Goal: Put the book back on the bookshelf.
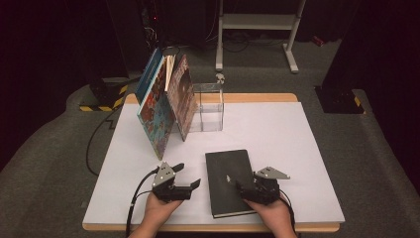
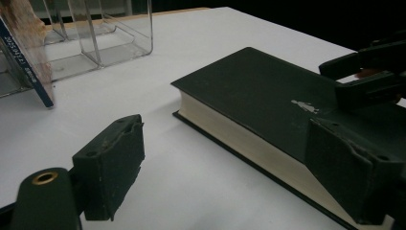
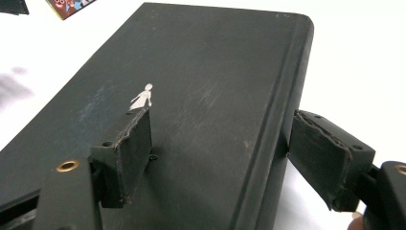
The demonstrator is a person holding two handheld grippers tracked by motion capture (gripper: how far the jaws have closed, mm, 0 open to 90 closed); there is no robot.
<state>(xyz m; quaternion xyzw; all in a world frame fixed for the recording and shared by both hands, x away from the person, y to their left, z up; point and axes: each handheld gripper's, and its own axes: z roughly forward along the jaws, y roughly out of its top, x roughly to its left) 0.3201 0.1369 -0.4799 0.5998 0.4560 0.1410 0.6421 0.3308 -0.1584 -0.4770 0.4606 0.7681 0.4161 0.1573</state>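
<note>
Nearest to me, I am holding both grippers low at the front edge of the counter (image 1: 297, 148). My right gripper (image 1: 241, 185) is sitting over the near right part of the black book (image 1: 230, 181), jaws spread wide: in the right gripper view one pad is hanging above the cover near the small white figure (image 3: 142, 97), the other is standing just outside the spine edge, and neither is pressing on anything. My left gripper (image 1: 187, 176) is waiting just left of the book, jaws also spread and empty; in the left gripper view one pad is hovering over bare counter and the other is close to the book's page edge (image 2: 249, 139).

The book is lying flat, cover up, near the front middle of the counter, well apart from everything behind it.

Farther back, a clear acrylic holder (image 1: 208, 106) is standing toward the rear, and several picture books (image 1: 166, 106) are leaning to its left.

What I am worrying about: the book is flat, so closing across cover and spine may only scrape the pads along the smooth board and push the book sideways instead of lifting it. If I do catch just the cover, it may open and the page block will sag. A lift from one corner could also let the heavy book swing and slip out of the jaws.
</note>
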